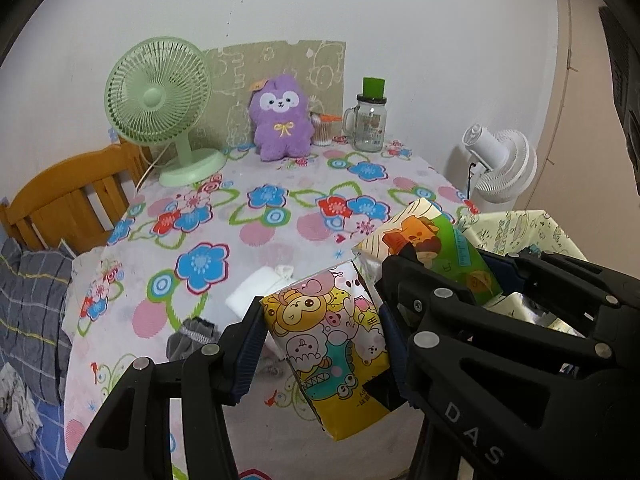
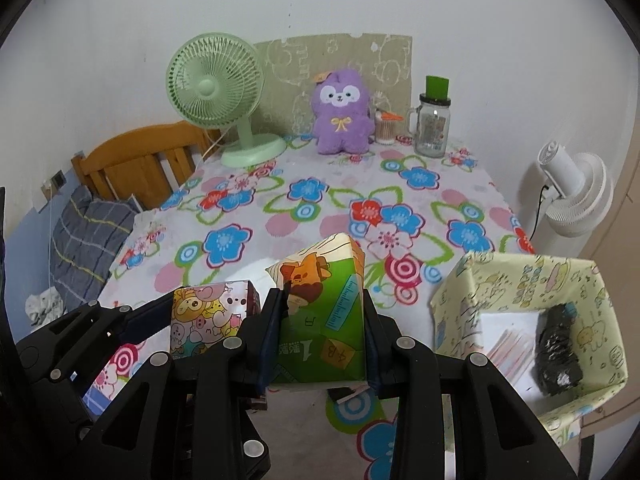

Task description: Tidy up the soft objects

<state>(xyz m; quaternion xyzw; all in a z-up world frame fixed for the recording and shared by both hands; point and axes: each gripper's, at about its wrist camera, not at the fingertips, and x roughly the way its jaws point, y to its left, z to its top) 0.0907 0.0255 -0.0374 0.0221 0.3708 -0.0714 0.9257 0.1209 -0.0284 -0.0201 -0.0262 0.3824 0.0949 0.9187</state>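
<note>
1. Yellow cartoon pack (image 1: 332,344) sits pinched between the left gripper's (image 1: 320,350) pads, off the table (image 1: 280,208).
2. Green pack (image 2: 320,320) is clamped in the right gripper (image 2: 318,344), left of the box (image 2: 592,288).

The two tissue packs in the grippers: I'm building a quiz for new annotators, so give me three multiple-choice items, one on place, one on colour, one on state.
1. Where is the patterned fabric bin?
A. Right of the right gripper
B. Behind the green fan
C. On the bed

2. What colour is the plush toy by the wall?
A. Red
B. Purple
C. White

3. What state is the left gripper in?
A. Open and empty
B. Shut on the yellow cartoon tissue pack
C. Out of view

Answers: 1 A, the bin sits at the table's right edge; 2 B, its fur is purple; 3 B, both pads press the pack's sides.
</note>
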